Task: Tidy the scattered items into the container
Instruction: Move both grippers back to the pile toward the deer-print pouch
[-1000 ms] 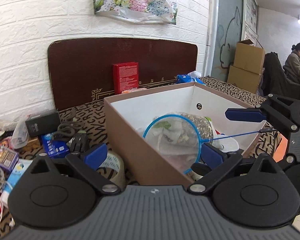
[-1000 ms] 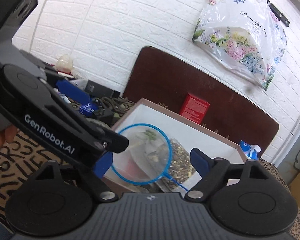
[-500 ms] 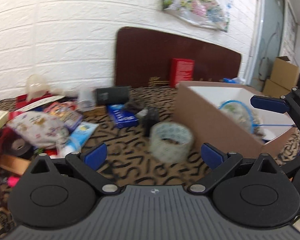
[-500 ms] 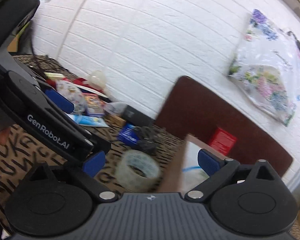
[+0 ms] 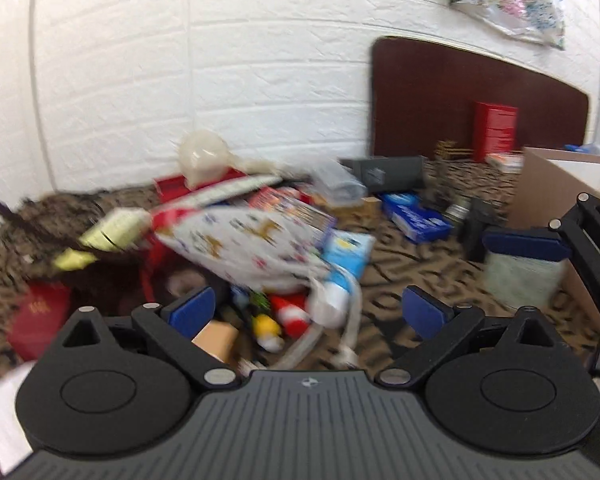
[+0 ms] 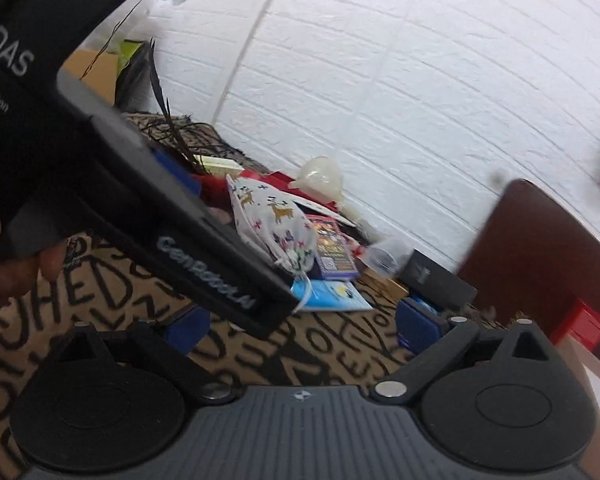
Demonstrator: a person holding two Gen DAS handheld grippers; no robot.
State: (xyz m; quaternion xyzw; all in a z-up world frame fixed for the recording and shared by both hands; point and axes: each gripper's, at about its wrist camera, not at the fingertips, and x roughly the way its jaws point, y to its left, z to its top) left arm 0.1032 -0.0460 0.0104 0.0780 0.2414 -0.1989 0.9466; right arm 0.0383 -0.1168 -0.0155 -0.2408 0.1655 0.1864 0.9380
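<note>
The left gripper (image 5: 306, 312) fills the bottom of the left wrist view with its blue pads spread wide and nothing between them. The right gripper (image 6: 302, 330) sits the same way at the bottom of its own view, released and empty, though the left unit's black body crosses in front of its left pad.

Judging by how things lie, the task is far from finished. Just above the left gripper's pads, at lower centre, a tangle of small items lies on the patterned cloth (image 5: 392, 276): a yellow and red toy (image 5: 278, 324), white cord and a light blue packet (image 5: 346, 250). Behind these, in the middle of the frame, rests the white drawstring bag (image 5: 244, 240), soft cloth printed with reindeer and small coloured marks, slumped over a colourful card box (image 5: 296, 208). Further right lie a blue carton (image 5: 414, 216) and a dark grey box (image 5: 388, 170); a roll of tape (image 5: 520, 276) stands at right centre, partly behind the right unit's pad.

The container (image 5: 560, 186), a brown cardboard box with a white inside, shows only as a corner at the right edge, well apart from the pile. Its contents cannot be made out here. Against the white brick wall at the back stand a dark wooden board (image 5: 460, 96) and a red box (image 5: 494, 130).

Motion blur softens most of the pile, so the smaller pieces cannot be named.
</note>
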